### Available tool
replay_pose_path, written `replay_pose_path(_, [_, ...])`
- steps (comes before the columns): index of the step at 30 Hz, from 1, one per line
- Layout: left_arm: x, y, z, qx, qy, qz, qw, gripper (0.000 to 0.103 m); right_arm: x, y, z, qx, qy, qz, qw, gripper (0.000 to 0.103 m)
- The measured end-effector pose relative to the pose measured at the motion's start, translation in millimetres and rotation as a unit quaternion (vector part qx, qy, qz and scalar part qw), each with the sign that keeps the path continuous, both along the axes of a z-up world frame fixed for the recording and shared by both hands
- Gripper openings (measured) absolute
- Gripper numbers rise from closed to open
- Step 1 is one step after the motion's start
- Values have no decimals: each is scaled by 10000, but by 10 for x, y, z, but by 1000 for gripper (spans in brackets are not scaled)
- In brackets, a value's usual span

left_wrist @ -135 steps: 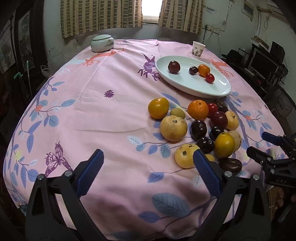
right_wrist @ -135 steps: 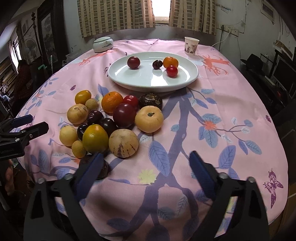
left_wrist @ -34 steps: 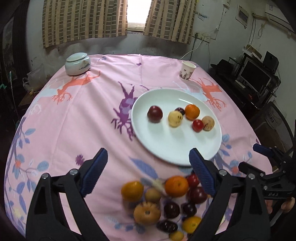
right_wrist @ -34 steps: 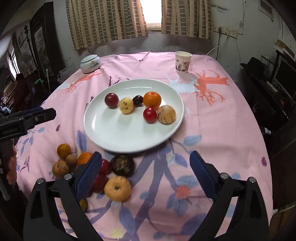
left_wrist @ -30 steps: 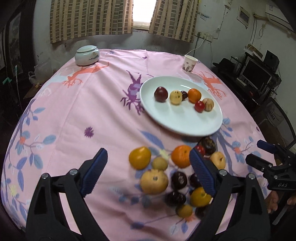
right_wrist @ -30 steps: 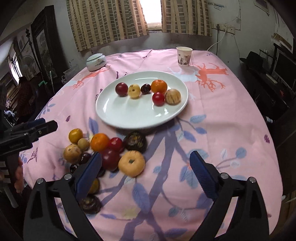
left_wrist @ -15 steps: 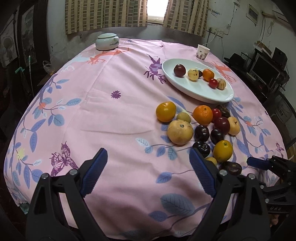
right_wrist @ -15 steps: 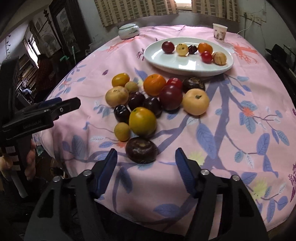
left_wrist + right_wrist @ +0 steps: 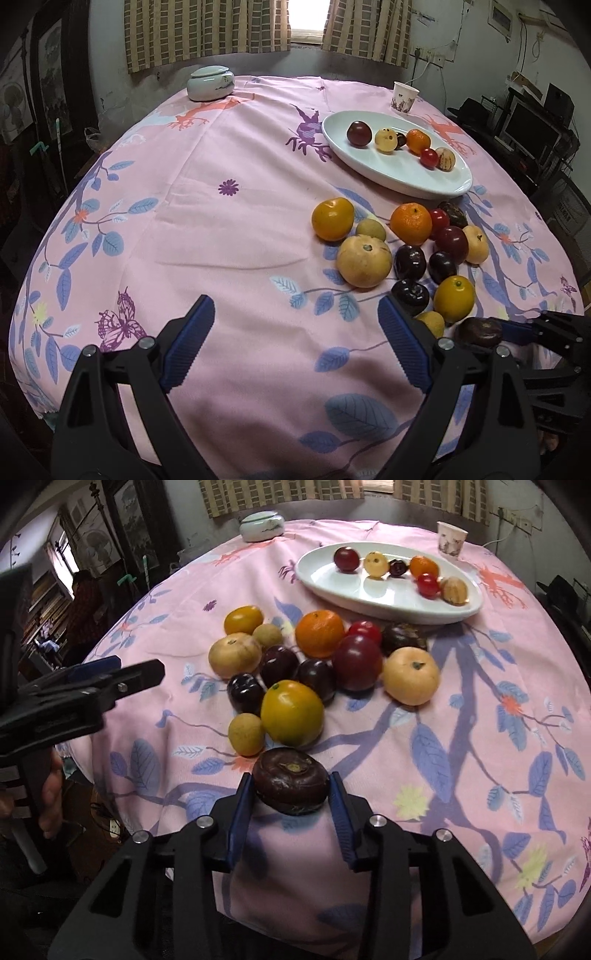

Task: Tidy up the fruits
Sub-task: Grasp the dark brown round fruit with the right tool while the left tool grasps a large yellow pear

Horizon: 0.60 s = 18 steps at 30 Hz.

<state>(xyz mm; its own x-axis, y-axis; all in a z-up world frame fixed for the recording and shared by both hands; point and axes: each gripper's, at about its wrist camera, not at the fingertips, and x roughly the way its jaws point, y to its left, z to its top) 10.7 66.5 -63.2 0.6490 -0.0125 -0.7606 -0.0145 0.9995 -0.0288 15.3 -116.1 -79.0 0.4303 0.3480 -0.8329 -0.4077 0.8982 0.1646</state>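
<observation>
A: Right gripper down at the near edge of the table, jaws closing around the dark brown fruit. Blue pads at both flanks of it, seemingly touching.

B: Lifted off the cloth?

A: Cannot tell. Seen sitting at the edge, nearest of the loose pile, just in front of the big yellow fruit and the small tan fruit.

B: And the left gripper?

A: Wide open, holding nothing. Hovering over bare pink cloth, left of the pile. Only flower and butterfly prints between its pads.

B: Rest of the pile?

A: Clustered mid-table: an orange, a small red tomato, a large dark red plum, a pale peach-coloured fruit, several dark purple plums, another pale round fruit, a second yellow-orange fruit. Mostly touching one another.

B: Anything sorted?

A: Six pieces on the white plate, beyond the pile: dark red, pale yellow, dark purple, orange, red, tan, strung in a loose row.

B: Other items?

A: Paper cup past the plate, lidded ceramic jar at the far left edge. Well apart from the fruit.
</observation>
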Motion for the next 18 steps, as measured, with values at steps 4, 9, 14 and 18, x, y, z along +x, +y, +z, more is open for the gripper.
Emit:
replay_pose_path(4, [202,-156,-199,549,232,-144,9981,92,-4,-249,99,-154,-225,-468,9985,42])
replay_pose_path(9, [456,-420,-397,760,480,-456,9949,92,7,-450,88,74,-68,-618,9980,42])
replay_pose_path(14, [663,-516,-431,144,603,-726,9954,84,-9,-498,93,247,13,-585,9980,42])
replay_pose_path(18, [626,-599,-397,206,357,-819,9958,55,-19,-544,106,317,14,-632,9975,42])
